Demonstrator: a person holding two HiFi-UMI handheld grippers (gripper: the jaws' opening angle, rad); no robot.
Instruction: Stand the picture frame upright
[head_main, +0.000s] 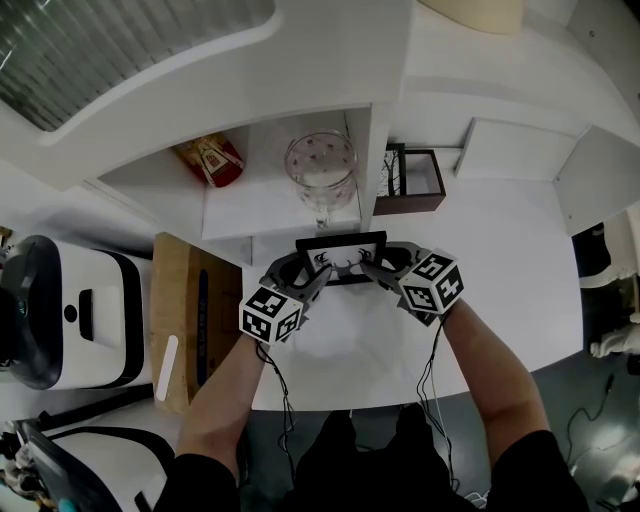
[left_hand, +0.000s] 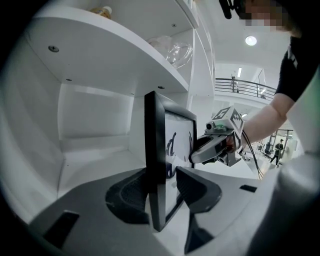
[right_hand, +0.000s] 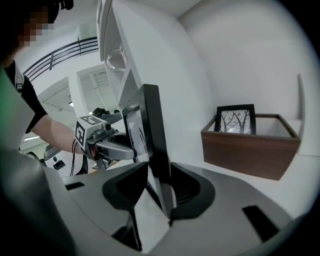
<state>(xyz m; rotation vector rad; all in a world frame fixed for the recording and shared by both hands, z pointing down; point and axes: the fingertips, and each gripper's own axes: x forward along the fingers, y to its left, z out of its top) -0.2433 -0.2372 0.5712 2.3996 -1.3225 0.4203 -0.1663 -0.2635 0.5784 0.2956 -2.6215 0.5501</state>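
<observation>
Picture frame (head_main: 341, 243) stands upright on the white bench (head_main: 500, 270), centre of the head view, in front of the shelf unit (head_main: 250, 215). Left hand-held gripper (head_main: 320, 270) and right hand-held gripper (head_main: 366, 268) straddle its side edges. Both look released, with a gap at one pad each. Judged remaining: withdrawal only. The frame's print carries dark script, not legible.

White table (head_main: 520, 260), white shelf unit (head_main: 250, 215), dark floor (head_main: 600, 400), ceiling light (left_hand: 251, 40)

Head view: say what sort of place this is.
Probably a staged home corner inside a larger hall: a white shelf holding a glass goblet, a wooden box, and a balcony railing beyond.
</observation>
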